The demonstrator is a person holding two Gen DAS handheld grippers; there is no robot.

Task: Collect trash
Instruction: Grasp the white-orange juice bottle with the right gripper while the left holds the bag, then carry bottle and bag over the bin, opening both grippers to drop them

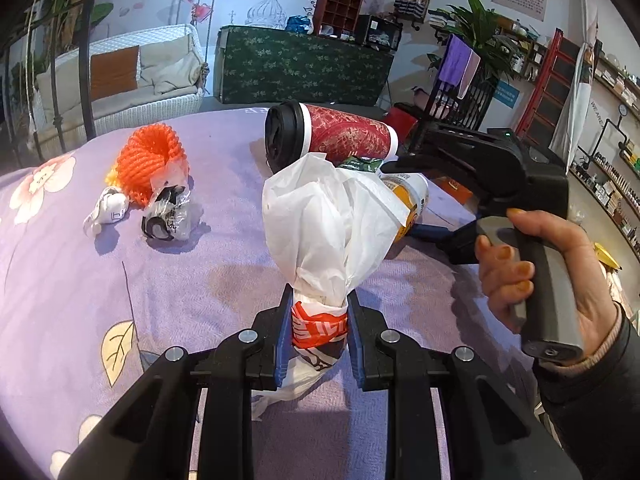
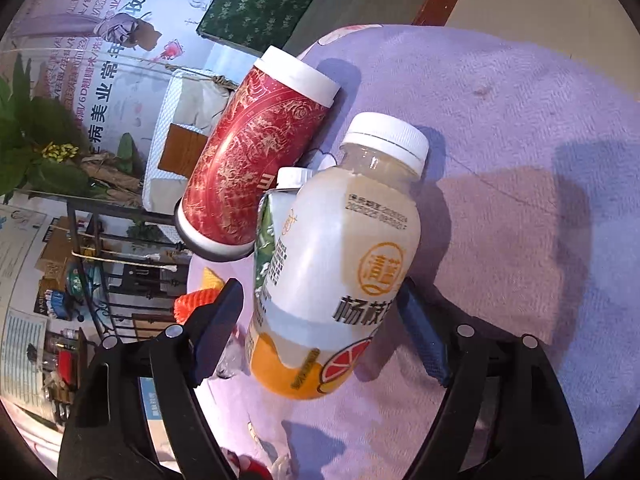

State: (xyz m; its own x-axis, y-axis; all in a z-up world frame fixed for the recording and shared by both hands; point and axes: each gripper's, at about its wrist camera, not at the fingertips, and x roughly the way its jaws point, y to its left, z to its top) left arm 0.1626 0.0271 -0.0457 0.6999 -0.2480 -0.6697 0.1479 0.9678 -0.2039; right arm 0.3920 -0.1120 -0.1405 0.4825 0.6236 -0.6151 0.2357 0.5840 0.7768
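Juice bottle of white plastic with orange label (image 2: 336, 264) lies lengthwise between the right gripper (image 2: 320, 320)'s parted jaws, cap pointing away. Left gripper (image 1: 320, 320) is clamped on the white plastic bag (image 1: 324, 224).

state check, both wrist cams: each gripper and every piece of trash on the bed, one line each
left gripper: shut on the white plastic bag.
white plastic bag: neck pinched, top bunched upward.
right gripper: open, fingers either side of the juice bottle, gaps visible.
juice bottle: capped, lying on the purple bedspread.
red cup: on its side, black lid on.
orange foam net: loose on bedspread.
crumpled wrapper: loose, beside net.
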